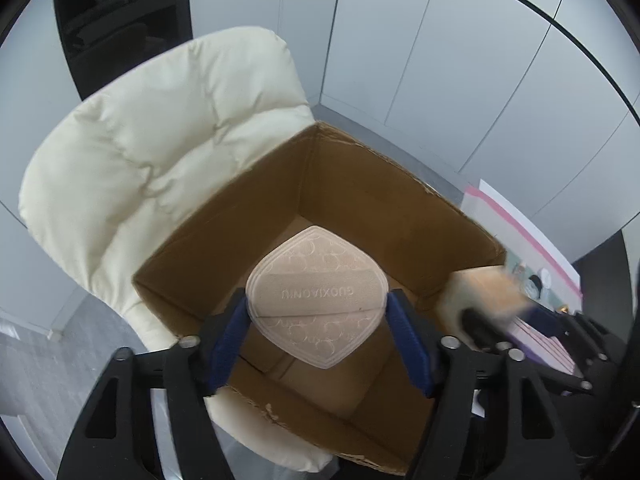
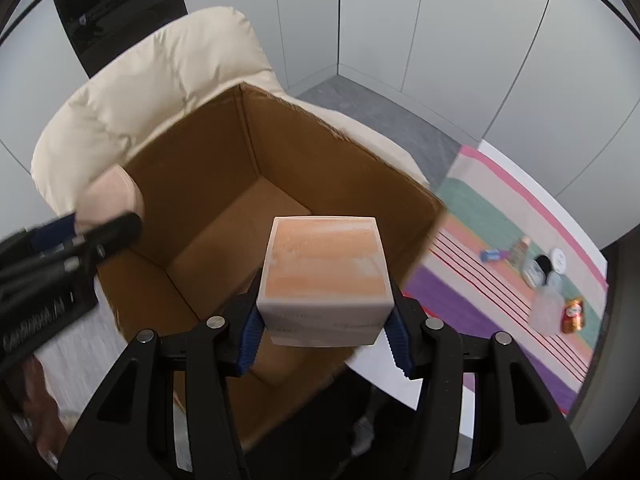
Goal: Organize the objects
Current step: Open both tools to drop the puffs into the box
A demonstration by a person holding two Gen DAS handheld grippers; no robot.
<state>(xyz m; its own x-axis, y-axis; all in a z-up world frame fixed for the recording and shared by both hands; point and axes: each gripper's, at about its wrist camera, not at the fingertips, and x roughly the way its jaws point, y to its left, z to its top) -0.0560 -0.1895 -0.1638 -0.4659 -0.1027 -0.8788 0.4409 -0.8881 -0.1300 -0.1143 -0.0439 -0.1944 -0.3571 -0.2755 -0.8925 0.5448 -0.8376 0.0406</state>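
Observation:
A pale pink diamond-shaped sponge pad [image 1: 316, 296] hangs over the open cardboard box [image 1: 352, 184], between the blue fingers of my left gripper [image 1: 317, 298]. Its edges just meet the pads and show no squeeze, so the jaws stand open. In the right wrist view a white cube with an orange top [image 2: 324, 276] sits between the fingers of my right gripper [image 2: 325, 294], above the box [image 2: 320, 148]. A gap shows along the cube's lower right side, and these jaws also stand open. The box floor looks bare.
The box rests on a cream padded chair [image 1: 140, 140]. To the right lies a striped mat [image 2: 480, 216] with several small bottles and jars [image 2: 540, 272]. Grey wall panels and grey floor [image 2: 380, 112] lie behind.

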